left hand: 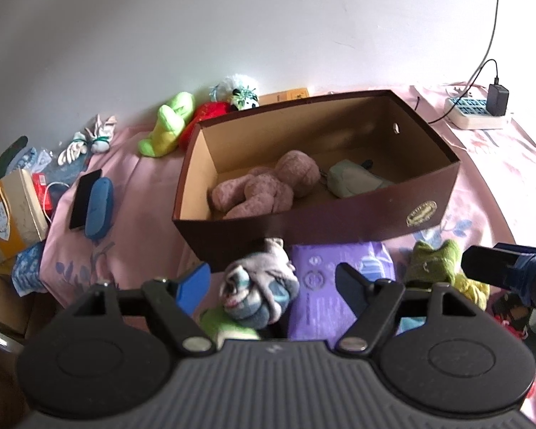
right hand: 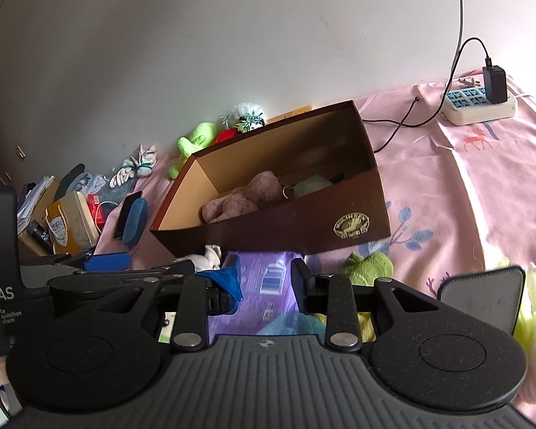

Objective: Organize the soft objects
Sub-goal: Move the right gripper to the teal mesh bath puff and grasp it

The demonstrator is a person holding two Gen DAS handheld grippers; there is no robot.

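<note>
Sock bundle point(left hand: 259, 284), a knotted roll of grey, blue and pink knit, lies between the spread jaws of the left gripper point(left hand: 273, 286), untouched by either pad, just before the box point(left hand: 339, 221). Right gripper point(right hand: 264, 282) stands slightly parted and empty over a purple packet point(right hand: 264, 279) before the box. Inside the brown cardboard box rest a fuzzy pink plush point(left hand: 268, 187) and a grey-green soft toy point(left hand: 353, 178).
</note>
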